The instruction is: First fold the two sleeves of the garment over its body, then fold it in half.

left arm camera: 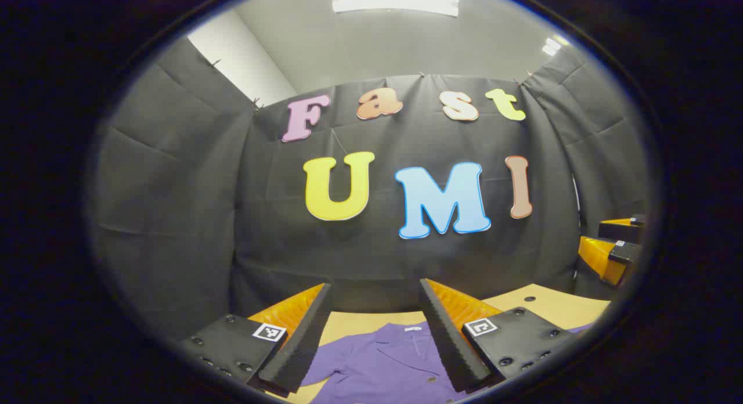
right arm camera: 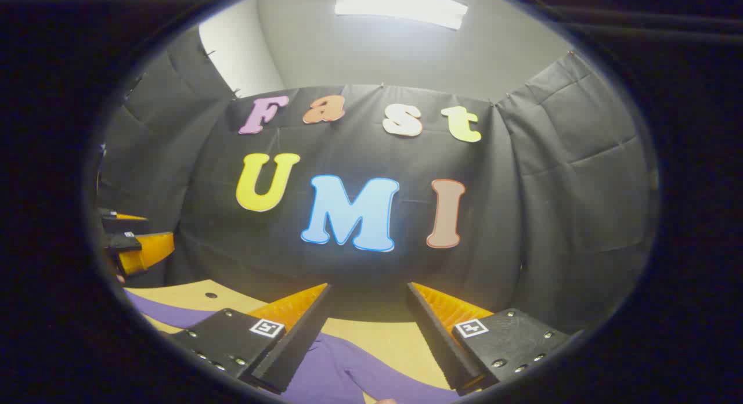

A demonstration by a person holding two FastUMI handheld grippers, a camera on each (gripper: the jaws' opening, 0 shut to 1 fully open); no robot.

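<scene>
Left gripper (left arm camera: pixel 376 294) hovering wide, empty; right gripper (right arm camera: pixel 368 296) likewise. Shirt (left arm camera: pixel 395 363) lying on table (left arm camera: pixel 557 305) at six o'clock. Risk: jaws pinching both layers, dragging body.

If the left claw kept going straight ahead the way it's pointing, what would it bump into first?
Probably the black cloth wall. The left claw is open and points over the purple shirt on the table, so it looks like it would pass above them, though depth is hard to judge.
</scene>
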